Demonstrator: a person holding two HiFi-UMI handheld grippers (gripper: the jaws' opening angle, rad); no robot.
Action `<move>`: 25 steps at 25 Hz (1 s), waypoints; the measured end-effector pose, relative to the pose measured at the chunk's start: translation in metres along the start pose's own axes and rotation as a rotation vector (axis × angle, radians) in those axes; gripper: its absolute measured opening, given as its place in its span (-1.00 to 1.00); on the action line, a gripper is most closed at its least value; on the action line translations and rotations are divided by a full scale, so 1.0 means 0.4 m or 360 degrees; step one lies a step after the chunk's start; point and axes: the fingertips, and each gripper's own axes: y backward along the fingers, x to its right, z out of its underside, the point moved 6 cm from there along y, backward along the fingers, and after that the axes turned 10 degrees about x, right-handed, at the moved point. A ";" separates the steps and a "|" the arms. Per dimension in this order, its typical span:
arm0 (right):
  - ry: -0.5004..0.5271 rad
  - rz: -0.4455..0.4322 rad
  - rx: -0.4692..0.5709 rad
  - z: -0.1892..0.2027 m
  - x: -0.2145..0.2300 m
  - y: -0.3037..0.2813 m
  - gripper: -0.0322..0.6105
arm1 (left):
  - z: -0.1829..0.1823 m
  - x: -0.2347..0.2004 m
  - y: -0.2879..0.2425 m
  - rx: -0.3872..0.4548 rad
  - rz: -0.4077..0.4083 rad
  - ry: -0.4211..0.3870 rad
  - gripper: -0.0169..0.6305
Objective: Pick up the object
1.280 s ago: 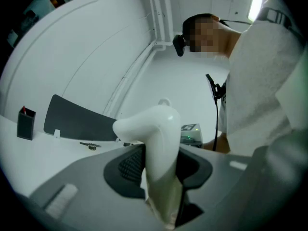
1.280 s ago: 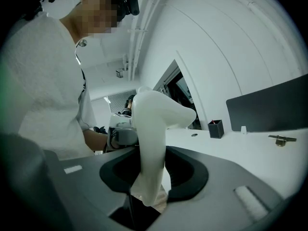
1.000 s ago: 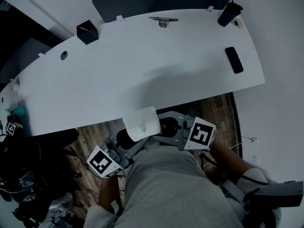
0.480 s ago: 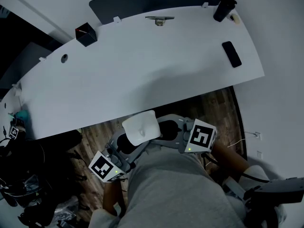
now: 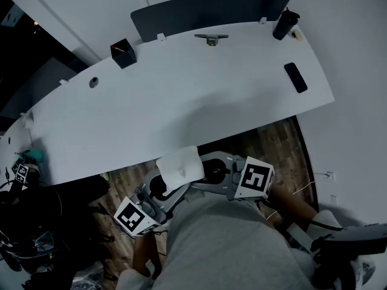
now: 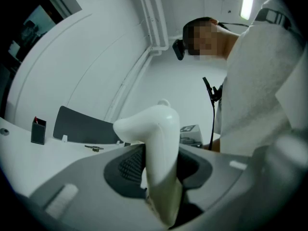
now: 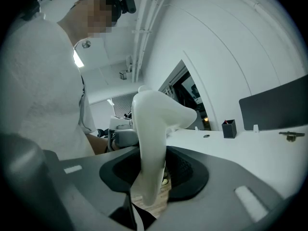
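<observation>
A white curved plastic object (image 5: pixel 180 164) hangs over the wooden floor, close to the person's grey-shirted body and in front of the desk's near edge. Both grippers hold it from opposite sides. My left gripper (image 5: pixel 161 187) comes up from the lower left and is shut on it. In the left gripper view the object (image 6: pixel 156 143) stands upright between the dark pads (image 6: pixel 130 165). My right gripper (image 5: pixel 211 171) reaches in from the right and is shut on the same object (image 7: pixel 151 129).
The long white desk (image 5: pixel 181 95) lies ahead with a grey partition panel (image 5: pixel 211 9) at its back. On it are a black pen box (image 5: pixel 123 53), a small metal fitting (image 5: pixel 211 38), a dark bottle (image 5: pixel 285 23) and a black phone (image 5: pixel 295 77). Dark clutter (image 5: pixel 30 234) lies at the left.
The head view has shifted, so the desk now sits a little lower and further right. Both grippers keep their hold on the white object near the body.
</observation>
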 end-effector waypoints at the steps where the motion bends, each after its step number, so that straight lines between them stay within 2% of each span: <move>1: 0.0007 -0.0001 -0.0003 -0.002 -0.003 -0.011 -0.43 | -0.005 -0.003 0.010 0.0000 0.0006 -0.0006 -0.49; 13: 0.0070 0.0033 -0.0057 -0.007 -0.023 -0.055 -0.42 | -0.017 -0.014 0.052 0.0022 0.0055 -0.0042 -0.49; 19: 0.0065 0.0044 -0.0088 0.001 -0.025 -0.058 -0.42 | -0.009 -0.015 0.055 -0.0001 0.0066 0.0031 -0.49; 25: 0.0077 0.0056 -0.0087 0.003 -0.025 -0.055 -0.43 | -0.002 -0.016 0.054 -0.0015 0.0087 0.0037 -0.49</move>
